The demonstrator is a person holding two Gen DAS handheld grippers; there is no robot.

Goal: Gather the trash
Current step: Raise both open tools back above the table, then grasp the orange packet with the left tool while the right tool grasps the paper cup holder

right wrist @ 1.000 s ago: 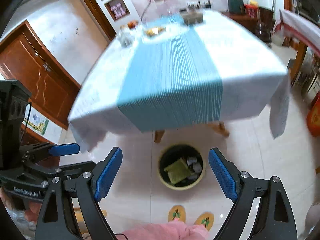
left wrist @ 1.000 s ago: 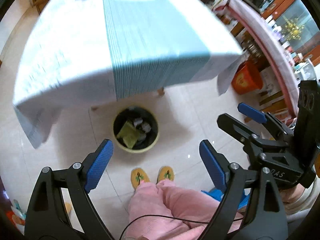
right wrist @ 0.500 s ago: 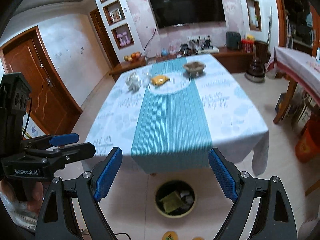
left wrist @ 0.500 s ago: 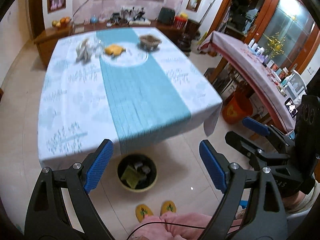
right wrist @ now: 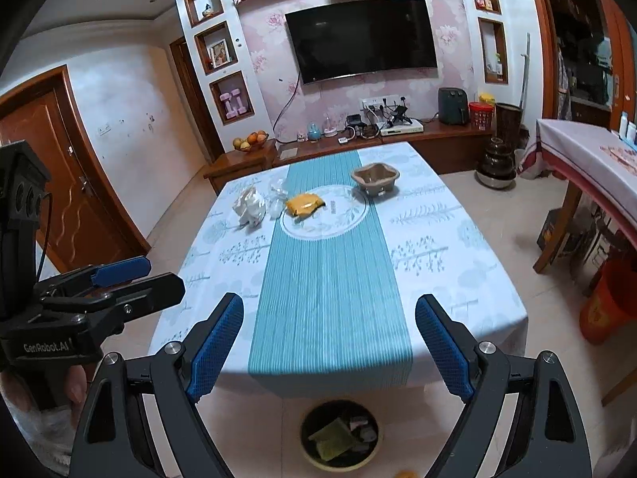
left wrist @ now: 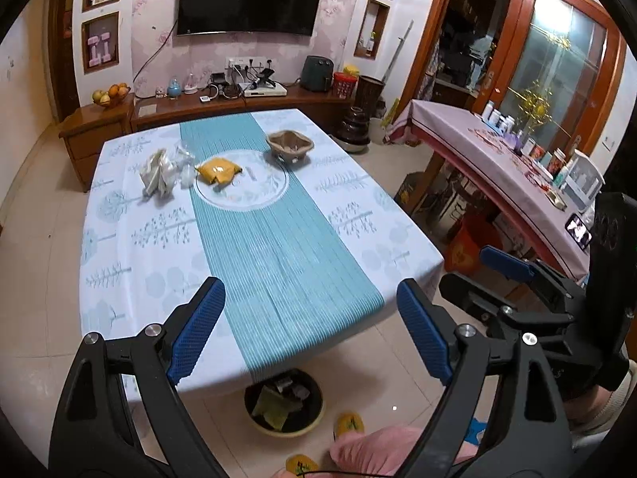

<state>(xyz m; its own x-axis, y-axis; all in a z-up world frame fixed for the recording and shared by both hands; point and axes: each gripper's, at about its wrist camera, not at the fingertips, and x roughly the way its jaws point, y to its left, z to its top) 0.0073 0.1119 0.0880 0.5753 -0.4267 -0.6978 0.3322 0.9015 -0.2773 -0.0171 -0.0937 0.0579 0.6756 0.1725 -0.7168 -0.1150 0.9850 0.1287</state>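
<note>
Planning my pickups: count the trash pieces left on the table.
4: crumpled white wrapper far left, clear plastic beside it, yellow packet at centre, brown paper tray far right. More may be hidden.

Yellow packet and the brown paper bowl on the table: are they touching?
Apart. The right wrist view shows bare white tablecloth circle between the yellow packet and the brown paper bowl.

Both wrist views face table (left wrist: 119, 247) (right wrist: 469, 279) from near edge; shared: tabletop, bin (left wrist: 283, 406) (right wrist: 340, 434) below.

Soft cloth on the counter (right wrist: 458, 279), shiny tiled floor (right wrist: 537, 298), glossy wood door (right wrist: 71, 207), bumpy blue rubber pads (right wrist: 217, 344), crinkly yellow packet (right wrist: 304, 204)
</note>
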